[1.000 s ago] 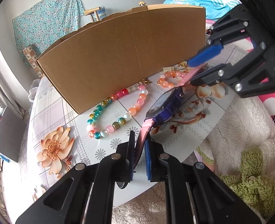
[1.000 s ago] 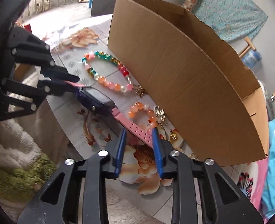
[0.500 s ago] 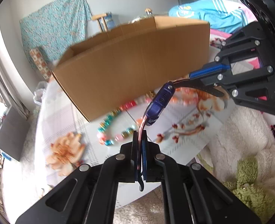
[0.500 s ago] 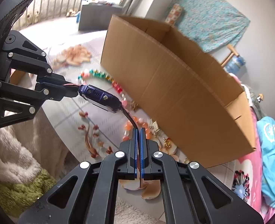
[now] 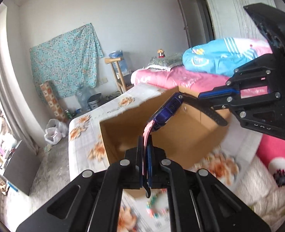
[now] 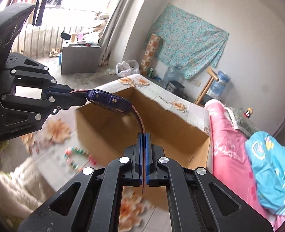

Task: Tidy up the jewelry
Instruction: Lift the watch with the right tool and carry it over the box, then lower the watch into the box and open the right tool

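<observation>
A watch with a purple body [image 5: 168,108] [image 6: 107,101] and pink straps hangs in the air over the open cardboard box [image 5: 121,133] [image 6: 171,127], stretched between both grippers. My left gripper [image 5: 145,145] [image 6: 78,96] is shut on one pink strap. My right gripper [image 6: 143,141] [image 5: 202,96] is shut on the other strap, which looks dark from its edge. The bead bracelet [image 6: 74,156] [image 5: 156,206] lies blurred on the floral table [image 5: 84,135] in front of the box.
The box stands on the floral tablecloth [image 6: 161,92]. A bed with a pink quilt [image 5: 171,75] and a blue bundle [image 5: 216,58] lies beyond it. A fluffy white blanket [image 5: 258,183] [image 6: 10,183] borders the table's near edge.
Both grippers closed on the watch straps and lifted the watch off the table to above the box rim. The views now look over the box into the room.
</observation>
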`<state>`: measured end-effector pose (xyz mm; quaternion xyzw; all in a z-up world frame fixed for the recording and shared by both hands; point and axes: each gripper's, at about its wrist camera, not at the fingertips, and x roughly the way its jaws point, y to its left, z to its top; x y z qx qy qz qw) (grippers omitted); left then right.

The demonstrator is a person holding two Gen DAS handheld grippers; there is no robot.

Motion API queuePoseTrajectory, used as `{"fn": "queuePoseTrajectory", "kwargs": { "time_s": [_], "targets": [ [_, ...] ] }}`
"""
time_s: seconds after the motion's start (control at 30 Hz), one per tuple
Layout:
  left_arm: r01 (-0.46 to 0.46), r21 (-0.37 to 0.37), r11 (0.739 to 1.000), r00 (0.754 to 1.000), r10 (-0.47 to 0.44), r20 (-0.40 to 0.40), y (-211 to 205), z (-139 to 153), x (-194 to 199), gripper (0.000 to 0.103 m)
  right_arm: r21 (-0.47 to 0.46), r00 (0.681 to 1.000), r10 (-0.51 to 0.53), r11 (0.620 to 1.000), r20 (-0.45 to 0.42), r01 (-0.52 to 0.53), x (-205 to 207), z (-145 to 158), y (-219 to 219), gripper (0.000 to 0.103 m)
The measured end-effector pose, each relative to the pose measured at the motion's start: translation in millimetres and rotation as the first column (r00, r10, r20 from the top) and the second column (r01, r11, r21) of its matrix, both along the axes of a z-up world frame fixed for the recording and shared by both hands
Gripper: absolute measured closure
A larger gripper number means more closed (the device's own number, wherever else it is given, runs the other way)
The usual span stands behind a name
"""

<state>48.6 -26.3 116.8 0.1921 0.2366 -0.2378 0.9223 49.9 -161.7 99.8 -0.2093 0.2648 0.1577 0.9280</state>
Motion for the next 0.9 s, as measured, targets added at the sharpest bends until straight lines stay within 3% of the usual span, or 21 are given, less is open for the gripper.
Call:
{"fn": "queuePoseTrajectory", "kwargs": {
  "time_s": [0.1,0.2,0.37,0.63,0.7,0.73,0.8,0.9],
  "targets": [
    [0.005,0.000,1.000,0.992,-0.005,-0.127,-7,0,55,0.100,0.051,0.992,-0.001,0.999,-0.127,0.008,59,3,-9,0.102],
    [-0.009,0.022,1.000,0.953,0.016,-0.303,-17,-16,114,0.100,0.100,0.951,-0.003,0.994,-0.310,0.036,115,-13,-22,0.102],
    [0.009,0.112,0.994,0.856,0.050,-0.514,-43,-57,189,0.100,0.106,0.820,-0.009,0.991,-0.573,0.085,192,-62,-32,0.102],
    [0.024,0.275,0.961,0.759,0.162,-0.631,-60,-107,236,0.096,0.042,0.662,-0.038,0.994,-0.749,0.105,243,-115,-28,0.097],
    [0.016,0.285,0.958,0.752,0.176,-0.636,-57,-110,241,0.090,0.030,0.663,-0.049,0.994,-0.747,0.108,248,-118,-27,0.097],
    [0.007,0.285,0.959,0.752,0.183,-0.634,-55,-110,243,0.084,0.026,0.667,-0.052,0.994,-0.743,0.106,249,-118,-26,0.093],
    [-0.009,0.257,0.966,0.752,0.176,-0.636,-50,-106,246,0.082,0.025,0.682,-0.061,0.993,-0.729,0.115,247,-115,-26,0.081],
    [-0.023,0.219,0.976,0.770,0.157,-0.619,-46,-92,245,0.074,0.019,0.716,-0.073,0.993,-0.694,0.119,241,-107,-25,0.077]
  ]
}}
